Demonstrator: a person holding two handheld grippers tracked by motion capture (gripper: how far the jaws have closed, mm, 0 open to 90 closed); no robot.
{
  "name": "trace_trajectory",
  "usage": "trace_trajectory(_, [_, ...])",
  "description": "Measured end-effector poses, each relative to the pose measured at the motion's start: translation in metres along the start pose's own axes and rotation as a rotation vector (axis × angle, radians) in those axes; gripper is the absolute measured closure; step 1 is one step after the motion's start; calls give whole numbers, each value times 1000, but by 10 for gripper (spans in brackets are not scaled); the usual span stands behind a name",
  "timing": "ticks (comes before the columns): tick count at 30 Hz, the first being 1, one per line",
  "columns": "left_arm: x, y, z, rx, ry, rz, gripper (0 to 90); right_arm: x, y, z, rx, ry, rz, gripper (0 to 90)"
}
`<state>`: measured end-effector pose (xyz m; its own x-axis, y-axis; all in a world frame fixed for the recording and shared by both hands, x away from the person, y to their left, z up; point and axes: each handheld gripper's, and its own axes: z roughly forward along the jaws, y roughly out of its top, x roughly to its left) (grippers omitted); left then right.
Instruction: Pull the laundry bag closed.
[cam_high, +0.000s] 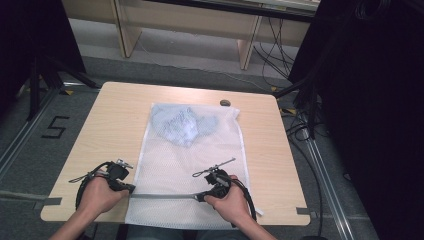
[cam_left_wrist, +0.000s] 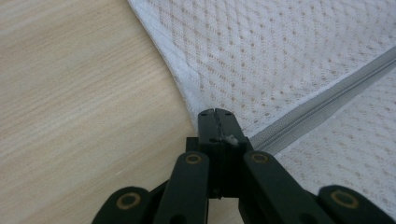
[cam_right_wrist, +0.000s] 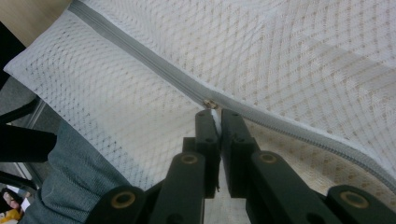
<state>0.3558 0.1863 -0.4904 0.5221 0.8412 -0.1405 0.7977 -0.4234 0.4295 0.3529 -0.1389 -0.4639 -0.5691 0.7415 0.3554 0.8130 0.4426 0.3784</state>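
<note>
1. White mesh laundry bag (cam_high: 192, 170) lies flat on the wooden table (cam_high: 110, 125), long axis running away from the person; its near end hangs just over the table's front edge.
2. Pale blue garment (cam_high: 182, 125) bunched inside the bag at the far end, seen through the mesh.
3. Grey zipper (cam_high: 162, 196) runs across the bag near its front end, from the left edge toward the right.
4. Left gripper (cam_high: 131, 189) sits at the bag's left edge, at the zipper's end. In the left gripper view its jaws are pressed together on the bag's hem (cam_left_wrist: 187, 77) right beside the zipper tape (cam_left_wrist: 322, 100); a scrap of white fabric shows at the jaw seam.
5. Right gripper (cam_high: 199, 197) sits on the zipper line, right of the bag's middle. In the right gripper view its jaws are closed to a narrow slit, pinching something pale at the zipper slider (cam_right_wrist: 210, 103); the small brass-coloured piece sits just at the jaw tips.
6. Zipper reads closed on the stretch between the two grippers; beyond the slider I can't tell.
7. Small dark round object (cam_high: 225, 103) on the table just beyond the bag's far right corner.
8. Person's grey trouser leg (cam_right_wrist: 79, 182) shows below the bag's hanging edge in the right gripper view.
</note>
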Motion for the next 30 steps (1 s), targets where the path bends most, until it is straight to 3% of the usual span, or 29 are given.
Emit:
trace_trajectory(1, [0,0,0,-3,-2,0,898,1,0,0,5,1,17,870])
trace_trajectory(8, [0,0,1,-7,-4,-3,898,-4,-2,-3,4,-9,4,870])
trace_trajectory(11, [0,0,0,-6,-4,0,898,-2,-3,-4,10,-11,36,870])
trace_trajectory(12, [0,0,0,-6,-3,0,897,-5,-3,-4,-2,-8,-12,870])
trace_trajectory(13, [0,0,1,-7,-4,-2,897,-4,-3,-5,11,-10,22,870])
trace_trajectory(14, [0,0,0,-6,-4,-1,897,-4,-3,-5,13,-8,26,870])
trace_trajectory(20, [1,0,1,-5,-9,10,897,-4,-4,-5,3,-6,12,870])
trace_trajectory(24, [0,0,0,-5,-5,-5,898,-6,-4,-7,2,-17,12,870])
trace_trajectory(26, [0,0,0,-5,-4,0,897,-7,-5,-8,4,-11,21,870])
trace_trajectory(27, [1,0,1,-5,-9,7,897,-6,-5,-9,15,-13,48,870])
trace_trajectory(30, [0,0,0,-2,-1,-3,898,-10,-6,-9,-1,-18,20,870])
